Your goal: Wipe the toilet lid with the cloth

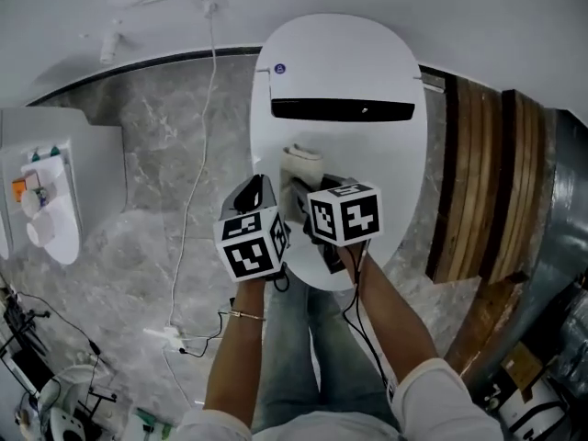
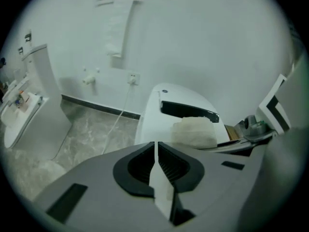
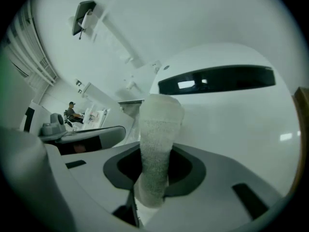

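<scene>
Item: folded white cloth, one end clamped in the right gripper, over the toilet lid left of its middle; left gripper closed, empty, just beside; hazard: wiping drag may pull cloth free, or grippers collide.

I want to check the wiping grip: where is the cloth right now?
In the right gripper view the cloth is pinched between the jaws of the right gripper, sticking up over the white toilet lid, just short of its dark strip.
</scene>
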Demonstrator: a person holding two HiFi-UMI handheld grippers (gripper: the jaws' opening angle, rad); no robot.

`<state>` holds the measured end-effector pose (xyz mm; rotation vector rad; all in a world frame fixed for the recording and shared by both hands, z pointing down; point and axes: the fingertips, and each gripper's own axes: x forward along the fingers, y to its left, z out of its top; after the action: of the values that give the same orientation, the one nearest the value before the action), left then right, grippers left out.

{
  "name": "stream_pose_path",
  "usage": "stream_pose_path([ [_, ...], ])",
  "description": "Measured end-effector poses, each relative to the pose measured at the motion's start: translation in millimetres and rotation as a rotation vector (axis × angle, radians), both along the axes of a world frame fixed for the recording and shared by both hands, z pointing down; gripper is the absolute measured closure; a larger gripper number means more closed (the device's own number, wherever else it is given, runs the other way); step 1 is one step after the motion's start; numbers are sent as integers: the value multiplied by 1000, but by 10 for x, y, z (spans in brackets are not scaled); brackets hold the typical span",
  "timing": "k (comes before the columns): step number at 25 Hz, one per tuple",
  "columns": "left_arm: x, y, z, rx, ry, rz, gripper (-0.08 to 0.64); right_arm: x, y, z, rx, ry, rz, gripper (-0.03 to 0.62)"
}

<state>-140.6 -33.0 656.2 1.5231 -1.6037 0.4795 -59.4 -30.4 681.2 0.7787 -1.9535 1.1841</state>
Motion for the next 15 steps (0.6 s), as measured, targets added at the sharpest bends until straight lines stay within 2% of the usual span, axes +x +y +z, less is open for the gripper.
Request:
stream_pose_path([
  [4,-416,427,60,-45,-20,-70,525,-515,337,117,-48,-21,-86,489],
  [7,-429,582,127,-70,-11,-74,525,-567,443,239,-52,15,-120,489],
  [11,-51,511,176,-71,26,-16,525,-199,383,289,-44,48,-63,489],
  [15,675,303,170,-56,71,107,525,534,249,282,-37,78,47,489],
])
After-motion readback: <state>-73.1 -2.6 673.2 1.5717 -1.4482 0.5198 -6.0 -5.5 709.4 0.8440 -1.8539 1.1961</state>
